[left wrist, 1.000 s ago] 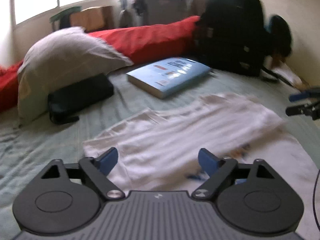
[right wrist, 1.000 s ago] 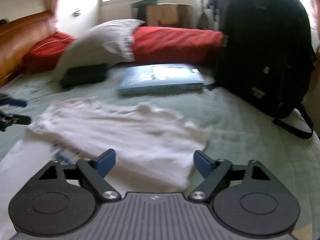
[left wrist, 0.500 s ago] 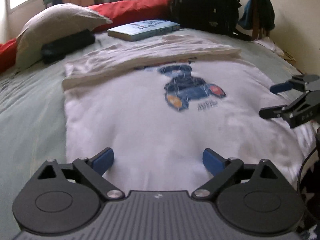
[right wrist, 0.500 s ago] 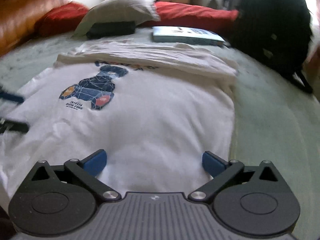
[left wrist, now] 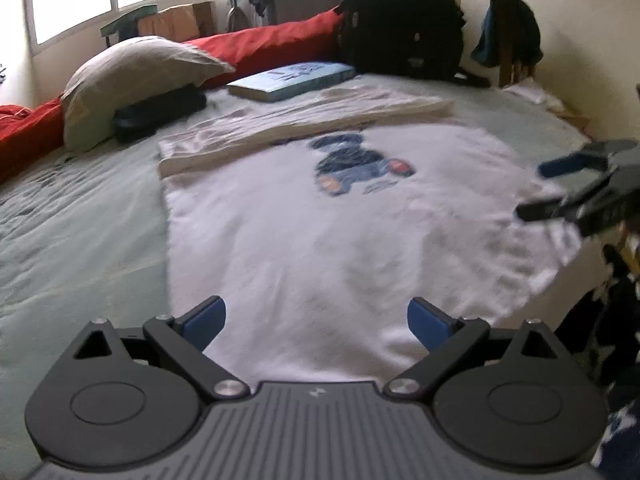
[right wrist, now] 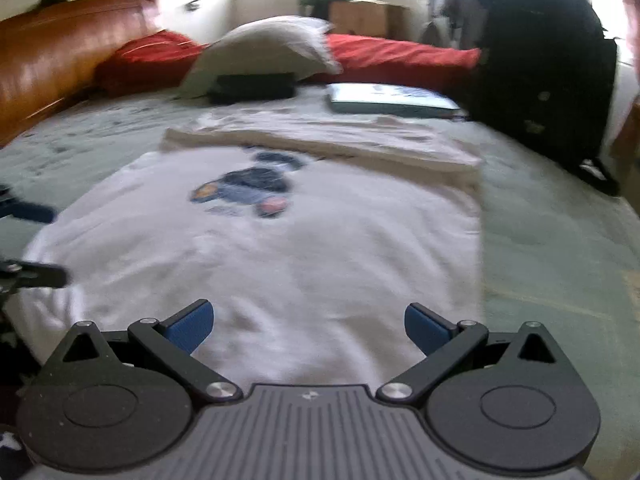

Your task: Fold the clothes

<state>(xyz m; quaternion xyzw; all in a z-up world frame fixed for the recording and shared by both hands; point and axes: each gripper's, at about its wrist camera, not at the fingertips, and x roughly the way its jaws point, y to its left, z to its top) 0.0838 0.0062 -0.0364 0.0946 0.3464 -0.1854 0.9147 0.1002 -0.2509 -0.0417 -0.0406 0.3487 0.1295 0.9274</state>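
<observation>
A white T-shirt (left wrist: 320, 232) with a blue bear print (left wrist: 360, 164) lies flat on the green bed; its far end is folded over into a band (left wrist: 304, 120). It also shows in the right wrist view (right wrist: 304, 240). My left gripper (left wrist: 316, 320) is open and empty above the shirt's near hem, left side. My right gripper (right wrist: 308, 326) is open and empty above the near hem, right side. It also shows at the right of the left wrist view (left wrist: 560, 188), and the left one at the left edge of the right wrist view (right wrist: 32, 240).
A pale pillow (left wrist: 136, 76), a black pouch (left wrist: 160, 114) and a blue book (left wrist: 292, 80) lie beyond the shirt. A red blanket (left wrist: 272, 44) and a black backpack (left wrist: 400, 20) stand at the back. A wooden headboard (right wrist: 52, 60) is at the left.
Both grippers have pulled back from the folded far end to the shirt's near hem. The bear print and the whole shirt body have come into view. Both stay open.
</observation>
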